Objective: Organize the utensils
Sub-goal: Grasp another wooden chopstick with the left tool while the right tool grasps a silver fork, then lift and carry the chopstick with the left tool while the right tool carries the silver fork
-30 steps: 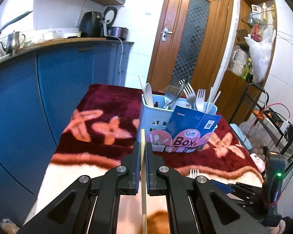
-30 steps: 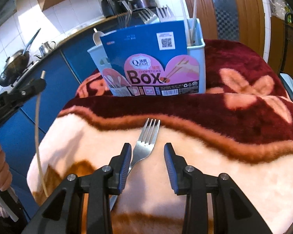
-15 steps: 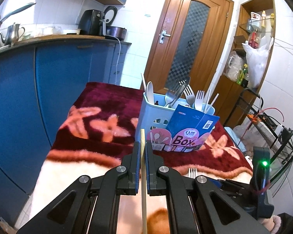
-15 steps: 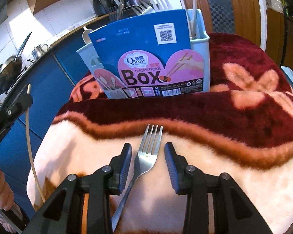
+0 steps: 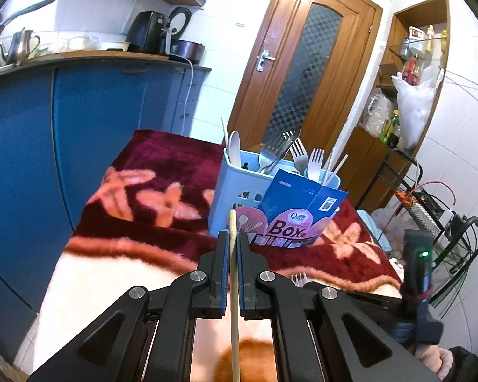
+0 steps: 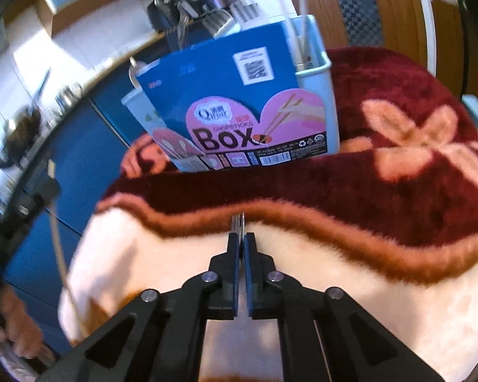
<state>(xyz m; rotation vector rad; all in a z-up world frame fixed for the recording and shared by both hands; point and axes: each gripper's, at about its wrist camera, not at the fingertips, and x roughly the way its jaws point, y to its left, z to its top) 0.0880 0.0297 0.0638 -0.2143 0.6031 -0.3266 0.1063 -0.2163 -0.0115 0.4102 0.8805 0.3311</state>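
— Right gripper (image 6: 241,242) has just shut on the fork (image 6: 238,222), lifting it off the blanket (image 6: 350,286).
— Left gripper (image 5: 233,242) still clamps a chopstick (image 5: 233,222); both probably go into the blue utensil caddy (image 5: 226,191) next.

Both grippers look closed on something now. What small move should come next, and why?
Probably lift the right gripper straight up. Its fingers are shut on the fork, whose tines poke out edge-on just above the blanket. The blue caddy stands further back, so the fork needs height first. The left gripper is clamped on a chopstick and can wait.
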